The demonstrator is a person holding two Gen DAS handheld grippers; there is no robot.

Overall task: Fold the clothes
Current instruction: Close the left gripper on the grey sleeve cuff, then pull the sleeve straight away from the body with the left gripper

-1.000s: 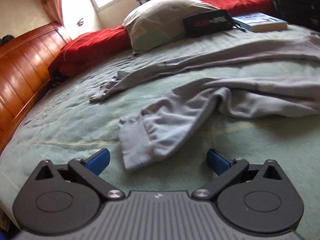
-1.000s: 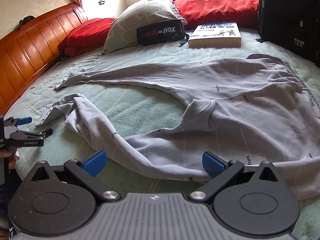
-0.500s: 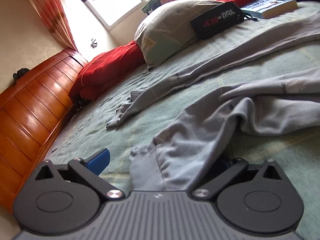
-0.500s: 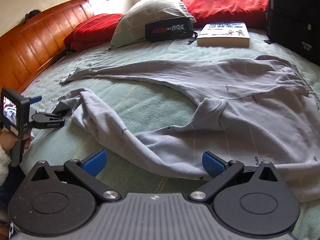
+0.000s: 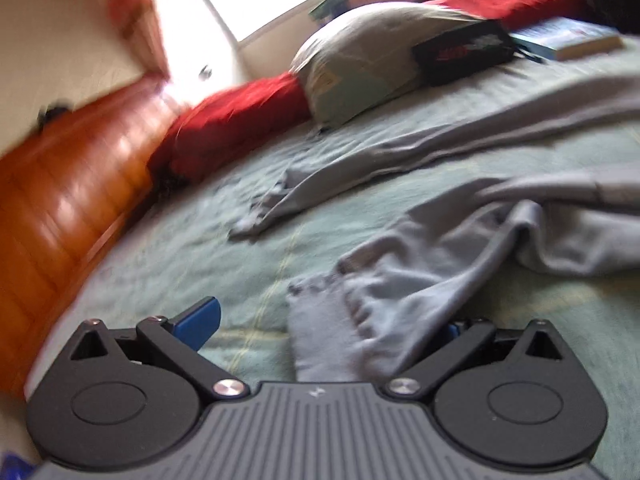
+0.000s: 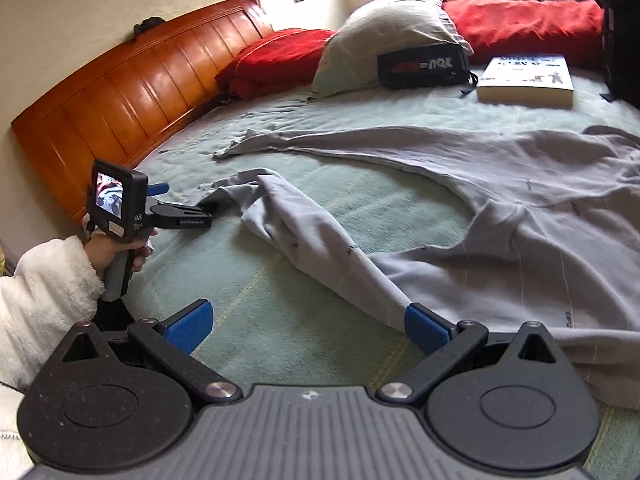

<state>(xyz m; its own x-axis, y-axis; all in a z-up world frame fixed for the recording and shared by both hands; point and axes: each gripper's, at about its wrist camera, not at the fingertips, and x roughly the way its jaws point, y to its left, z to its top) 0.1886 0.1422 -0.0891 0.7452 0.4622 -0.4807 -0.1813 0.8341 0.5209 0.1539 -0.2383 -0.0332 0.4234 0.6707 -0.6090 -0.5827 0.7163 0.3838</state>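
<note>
A grey long-sleeved top (image 6: 540,216) lies spread across a bed (image 6: 304,320) covered in a pale green blanket. Its body fills the right side of the bed, and its two sleeves reach left toward the wooden headboard (image 6: 132,108). The farther sleeve (image 6: 360,144) lies fairly flat and straight. The nearer sleeve (image 6: 304,236) is rumpled and runs diagonally toward the bed's left edge.

The left gripper (image 5: 324,326), held in a hand (image 6: 116,250) that emerges from a fluffy white cuff (image 6: 48,284), sits at the cuff end of the nearer sleeve near the left edge of the bed. Its jaws are spread wide, and the sleeve end lies between them, draped over the right finger so that only a sliver of its blue pad shows. The left blue pad (image 5: 200,322) stands clear of the cloth. The left camera's view is blurred.

The right gripper (image 6: 306,326) hovers low over the near edge of the bed, its jaws also spread wide and holding nothing. Its right blue pad (image 6: 424,326) sits right at the fabric where the nearer sleeve meets the body; whether it touches is unclear.

Along the far edge of the bed rest red pillows (image 6: 524,26), a grey pillow (image 6: 384,36), a black pouch (image 6: 424,66) and a book (image 6: 528,78).
</note>
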